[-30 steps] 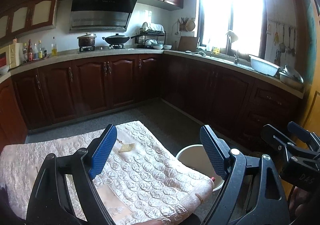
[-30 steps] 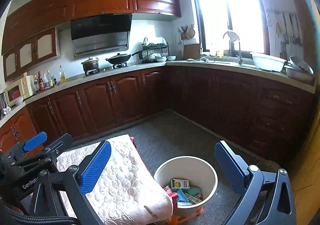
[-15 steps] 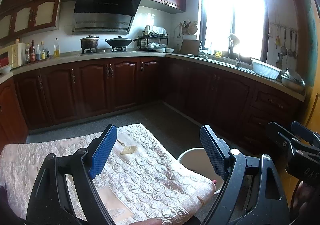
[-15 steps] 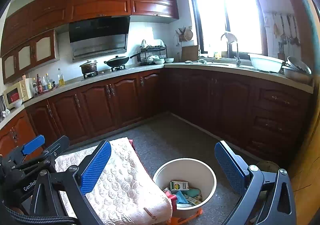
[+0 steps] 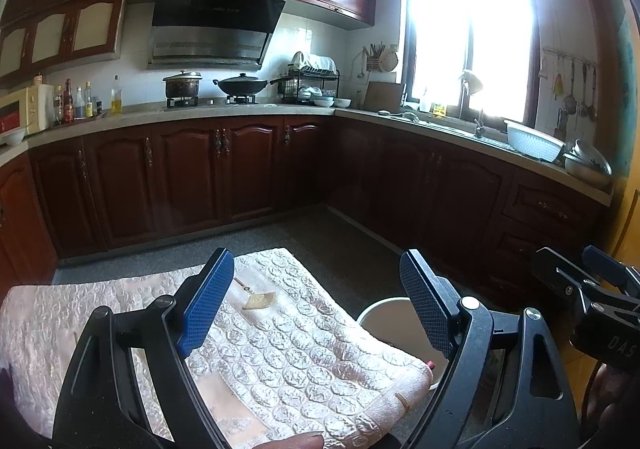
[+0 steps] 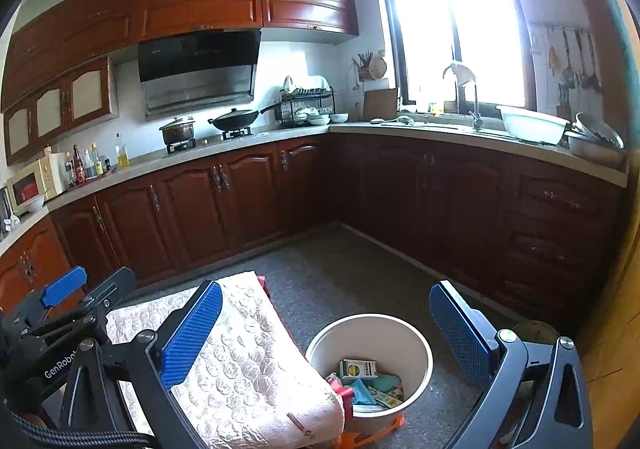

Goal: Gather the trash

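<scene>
A small tan scrap [image 5: 259, 300] lies on the table's pale embossed cloth [image 5: 304, 361], just right of my left gripper's left finger. My left gripper [image 5: 316, 309] is open and empty above the cloth. A white trash bin [image 6: 370, 363] stands on the floor off the table's right end, holding a green and yellow carton [image 6: 357, 369] and other waste; its rim shows in the left wrist view [image 5: 386, 315]. My right gripper [image 6: 326, 337] is open and empty, held above the bin and the table end [image 6: 256, 377]. Each gripper shows in the other's view, the right one [image 5: 592, 289] and the left one [image 6: 64, 297].
Dark wooden cabinets [image 6: 240, 201] run along the back and right walls around a grey floor [image 6: 344, 273]. The counter holds a stove with a pot and wok [image 5: 240, 87], bottles [image 5: 80, 105], a dish rack and basins [image 5: 534, 145].
Both views have tilted up slightly, so the table and bin sit a little lower in frame. Both grippers stay open and empty.
</scene>
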